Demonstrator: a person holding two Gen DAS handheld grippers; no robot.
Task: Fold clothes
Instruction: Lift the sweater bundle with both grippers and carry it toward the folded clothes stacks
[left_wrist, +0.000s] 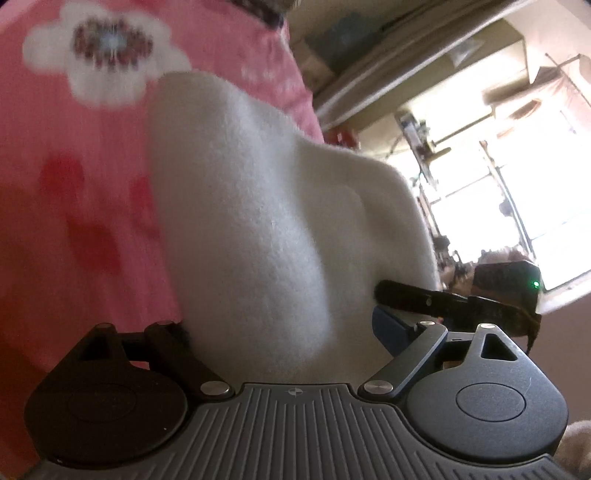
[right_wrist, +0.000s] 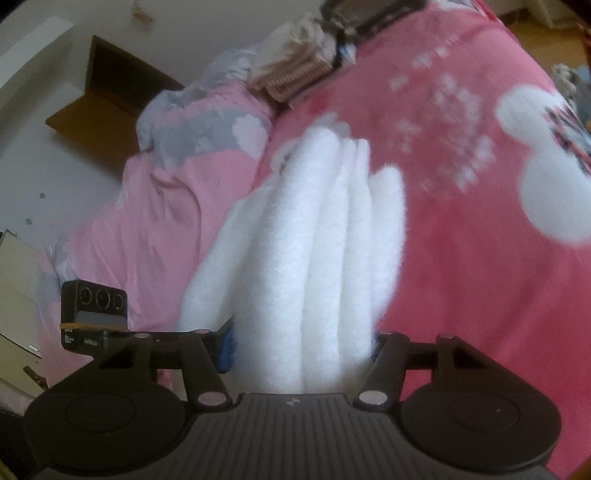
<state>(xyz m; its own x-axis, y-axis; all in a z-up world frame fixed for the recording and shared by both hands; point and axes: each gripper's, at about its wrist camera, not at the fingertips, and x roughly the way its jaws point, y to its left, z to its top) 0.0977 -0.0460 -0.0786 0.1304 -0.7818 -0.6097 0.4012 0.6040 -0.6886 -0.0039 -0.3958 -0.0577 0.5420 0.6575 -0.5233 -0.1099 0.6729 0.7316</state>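
Note:
A white fleecy garment (left_wrist: 258, 221) fills the gap between the jaws of my left gripper (left_wrist: 284, 325) and stands up in a broad fold over the pink bedspread (left_wrist: 74, 184). The left gripper is shut on it; its left finger is hidden by cloth and a blue pad (left_wrist: 388, 325) shows at the right. In the right wrist view the same white garment (right_wrist: 314, 240) is bunched into several ridges between the jaws of my right gripper (right_wrist: 301, 343), which is shut on it. The two grippers are close side by side: each view shows part of the other.
The bed carries a pink bedspread (right_wrist: 461, 258) with white printed figures. A pink and grey quilt (right_wrist: 177, 155) lies rumpled at the left, and a pile of clothes (right_wrist: 291, 74) sits at the far end. A bright window (left_wrist: 517, 192) and shelves lie beyond the bed edge.

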